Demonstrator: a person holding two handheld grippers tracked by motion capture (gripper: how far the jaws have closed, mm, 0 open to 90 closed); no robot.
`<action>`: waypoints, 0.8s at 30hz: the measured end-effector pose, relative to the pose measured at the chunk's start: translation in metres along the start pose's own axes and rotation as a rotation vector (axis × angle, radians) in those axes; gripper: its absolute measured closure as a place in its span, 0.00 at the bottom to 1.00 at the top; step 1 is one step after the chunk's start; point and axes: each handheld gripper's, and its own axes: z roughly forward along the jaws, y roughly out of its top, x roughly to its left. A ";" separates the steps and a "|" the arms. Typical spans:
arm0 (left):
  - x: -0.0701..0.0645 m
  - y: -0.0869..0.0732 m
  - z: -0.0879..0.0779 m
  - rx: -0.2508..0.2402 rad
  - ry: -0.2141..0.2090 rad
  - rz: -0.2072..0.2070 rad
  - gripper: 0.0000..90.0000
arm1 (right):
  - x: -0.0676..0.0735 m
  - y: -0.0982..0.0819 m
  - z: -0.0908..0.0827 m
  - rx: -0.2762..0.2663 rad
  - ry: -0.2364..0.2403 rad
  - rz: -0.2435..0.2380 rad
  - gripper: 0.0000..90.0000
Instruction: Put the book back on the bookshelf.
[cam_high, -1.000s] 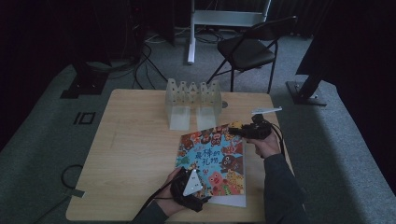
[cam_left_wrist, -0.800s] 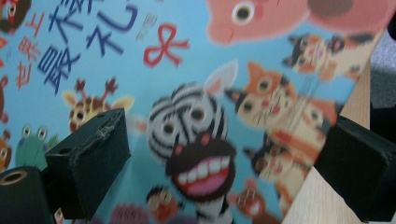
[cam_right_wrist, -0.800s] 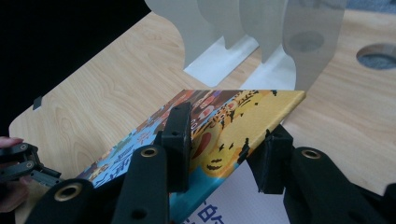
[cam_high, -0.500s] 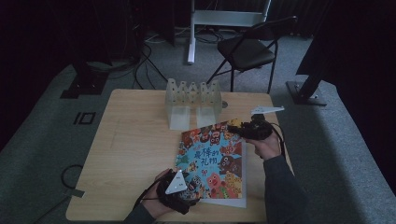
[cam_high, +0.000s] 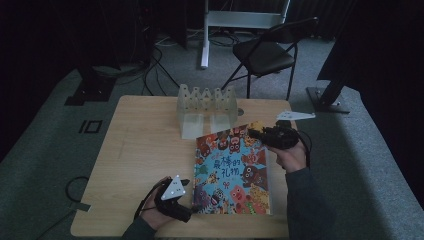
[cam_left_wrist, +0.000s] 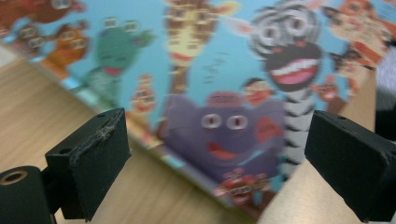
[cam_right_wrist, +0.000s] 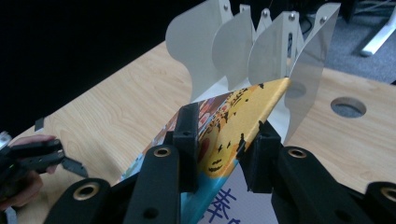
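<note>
High view: picture book (cam_high: 231, 172) lies on the wooden table (cam_high: 140, 150), long axis running 6 to 12, spine side toward 9 o'clock, far end near the clear divider rack (cam_high: 207, 107). My right gripper (cam_high: 265, 135) sits at the book's far right corner, about 1 o'clock on the cover. My left gripper (cam_high: 187, 197) is at the near left corner, about 7 o'clock, beside the edge.

Right gripper view: jaws have just been closing and now pinch the yellow corner of the book (cam_right_wrist: 243, 116) between the pads; corner is tilted up off the table. The rack's (cam_right_wrist: 261, 51) white dividers stand directly ahead at 12 o'clock, just past the corner's tip. My other hand shows far off at 8 o'clock.

Left gripper view: jaws stand wide apart, nothing between the pads. Book cover (cam_left_wrist: 224, 93) is ahead at 12 o'clock, its near corner pointing toward the gap. Picture is blurred, so I can't tell whether a pad touches the edge.

Key relation, my judgement: the rack is off the book's far short end, in line with the long axis, so the book must be stood up and slid toward 12 o'clock into a slot. Right hand is nearer the rack and already grips; left is nearer the low end, placed to steady it. Risk: thin corner grip may let the book swing or slip.
</note>
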 end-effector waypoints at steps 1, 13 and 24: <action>0.003 0.001 -0.001 -0.006 0.007 -0.001 0.08 | 0.001 0.001 -0.002 -0.006 0.000 -0.001 0.80; 0.024 0.009 0.002 -0.046 0.019 -0.058 0.12 | 0.021 0.008 -0.027 -0.086 0.011 -0.036 0.85; 0.034 0.018 0.016 -0.057 0.007 -0.075 0.14 | 0.035 0.013 -0.052 -0.148 0.004 -0.062 0.88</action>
